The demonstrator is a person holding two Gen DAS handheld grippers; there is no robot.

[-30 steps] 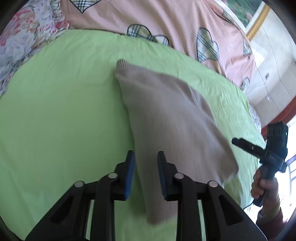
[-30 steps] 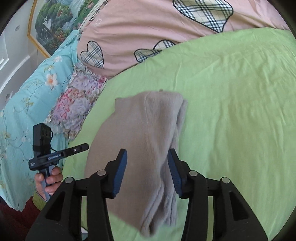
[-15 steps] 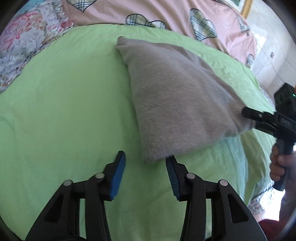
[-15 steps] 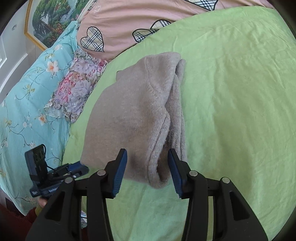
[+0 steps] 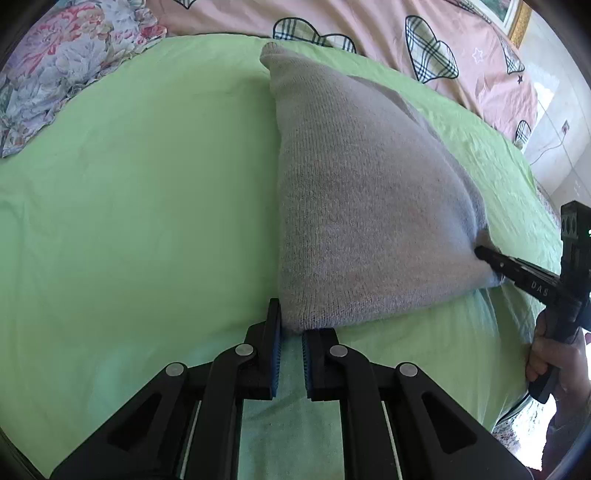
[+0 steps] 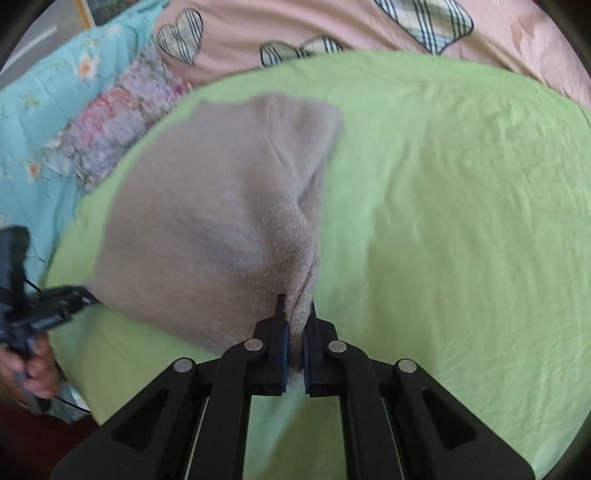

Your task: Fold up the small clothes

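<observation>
A big bed fills both views, and a green sheet (image 5: 129,206) covers it. At the far side lie a pink quilt (image 5: 369,22) with checked hearts and a flowery pillow (image 5: 62,62). A blue flowery cover (image 6: 44,122) shows at the left of the right wrist view.

The task's thing, a small grey knit garment (image 5: 362,206), lies on the green sheet near the edge of the bed where the person stands. It looks folded over already, with a thick doubled edge on its right side.

The left gripper (image 5: 291,332) has just been closing its jaws. They now pinch the near left corner of the garment. The pinch is small, and only the very edge of the knit sits between the blue pads. The right gripper (image 6: 295,332) has just been closing too. Its jaws are clamped on the near right corner, with a good bunch of knit squeezed between them. A hand (image 5: 554,358) holds its handle at the right edge of the left wrist view.

The next step is likely to lift the near edge and fold it over to the far side. The left corner could slip out, because so little cloth is caught. The left jaws may also have caught some sheet, though the view is not clear enough to tell. Then the sheet would come up too. If one hand lifts faster, the fold will turn out crooked.
</observation>
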